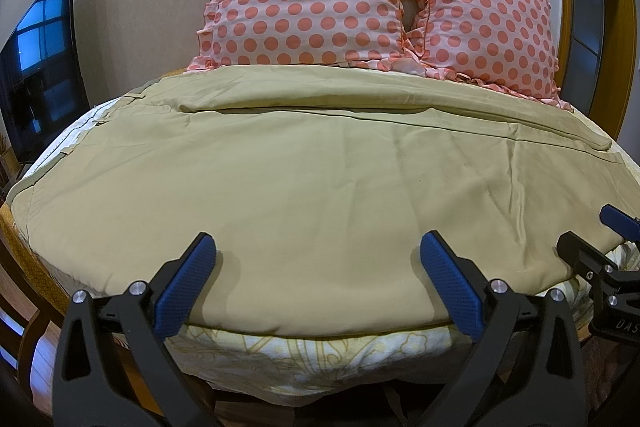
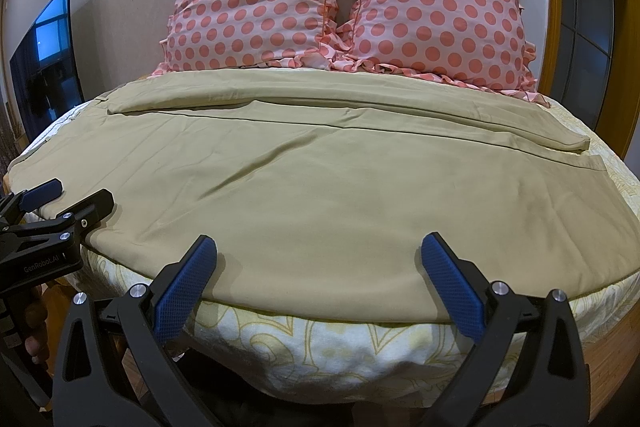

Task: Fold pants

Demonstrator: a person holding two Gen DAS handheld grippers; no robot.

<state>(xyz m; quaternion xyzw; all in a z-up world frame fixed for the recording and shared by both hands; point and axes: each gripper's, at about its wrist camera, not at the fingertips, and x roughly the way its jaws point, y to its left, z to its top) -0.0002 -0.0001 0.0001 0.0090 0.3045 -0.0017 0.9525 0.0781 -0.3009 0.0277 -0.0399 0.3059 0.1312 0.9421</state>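
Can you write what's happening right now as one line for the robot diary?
step: pre-grasp | khaki pants: flat on bed | left tool: open at near edge | right tool: open at near edge

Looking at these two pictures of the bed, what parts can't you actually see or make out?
- Pants: the waist end runs off the bed's curve at left in the left wrist view; its fastening is hidden.
- Bedsheet: mostly covered by the pants.
- Dark screen: cut by the right wrist view's edge.
- Left tool, right tool: only their open fingers show.
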